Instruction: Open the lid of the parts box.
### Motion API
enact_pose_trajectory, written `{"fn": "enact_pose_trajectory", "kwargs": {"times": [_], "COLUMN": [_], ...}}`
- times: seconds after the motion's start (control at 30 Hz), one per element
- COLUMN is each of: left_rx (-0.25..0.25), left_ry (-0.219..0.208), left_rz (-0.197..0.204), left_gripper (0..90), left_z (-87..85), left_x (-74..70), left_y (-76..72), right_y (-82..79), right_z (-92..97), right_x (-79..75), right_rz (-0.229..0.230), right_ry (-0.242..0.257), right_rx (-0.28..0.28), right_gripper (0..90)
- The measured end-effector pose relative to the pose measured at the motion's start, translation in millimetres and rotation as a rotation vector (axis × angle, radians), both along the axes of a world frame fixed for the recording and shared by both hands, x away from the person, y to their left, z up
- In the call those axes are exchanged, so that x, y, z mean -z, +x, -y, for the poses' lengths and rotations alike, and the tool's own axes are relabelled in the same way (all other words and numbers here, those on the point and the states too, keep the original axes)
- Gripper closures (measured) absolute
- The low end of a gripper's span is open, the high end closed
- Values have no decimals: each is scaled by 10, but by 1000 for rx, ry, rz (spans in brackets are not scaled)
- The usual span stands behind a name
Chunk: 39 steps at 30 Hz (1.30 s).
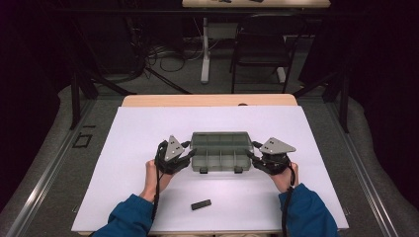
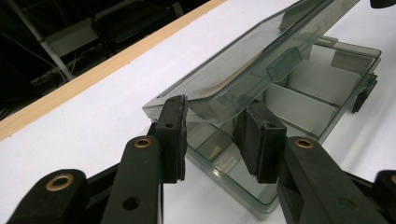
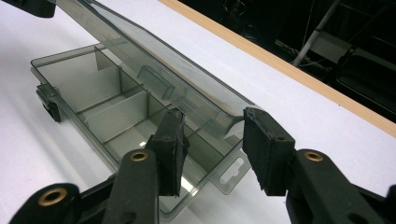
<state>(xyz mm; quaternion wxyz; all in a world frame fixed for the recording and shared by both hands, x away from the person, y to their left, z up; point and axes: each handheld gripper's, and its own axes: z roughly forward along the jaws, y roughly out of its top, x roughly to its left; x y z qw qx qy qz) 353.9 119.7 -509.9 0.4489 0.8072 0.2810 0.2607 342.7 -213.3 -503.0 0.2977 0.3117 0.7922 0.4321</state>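
A smoky translucent compartment box (image 1: 221, 157) lies in the middle of the white table, its hinged lid (image 2: 261, 51) tilted partly up over the empty dividers. My left gripper (image 1: 188, 151) is at the box's left end, and in the left gripper view its jaws (image 2: 215, 112) clasp the lid's end edge. At the right end my right gripper (image 1: 254, 152) does the same. In the right gripper view its pads (image 3: 170, 147) pinch the lid (image 3: 140, 51) by its corner, above the base (image 3: 79, 84) and its hang tab.
A small black block (image 1: 201, 204) lies on the white table cover (image 1: 138, 148) near the front edge, between the person's forearms. Black latches (image 1: 238, 169) hang on the box's front. Beyond the table's wooden far edge stand a chair (image 1: 262, 47) and a table leg.
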Motion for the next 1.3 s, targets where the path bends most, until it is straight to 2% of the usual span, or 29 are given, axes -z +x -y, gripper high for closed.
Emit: {"fn": "enact_pose_trajectory", "kwargs": {"times": [0.5, 0.8, 1.3], "left_rx": [6, 6, 0], "left_ry": [-11, -44, -86], "left_rz": [-28, -66, -114], "left_gripper": [671, 700, 733], "left_z": [-33, -58, -91], "left_x": [-102, -169, -207], "left_y": [111, 208, 349], "right_y": [75, 165, 341], "right_z": [-15, -36, -33], "right_x": [-101, -193, -260], "right_rz": [-30, -60, -106], "right_ry": [-4, -18, 14], "right_rx": [13, 19, 52], "right_gripper": [602, 606, 651]}}
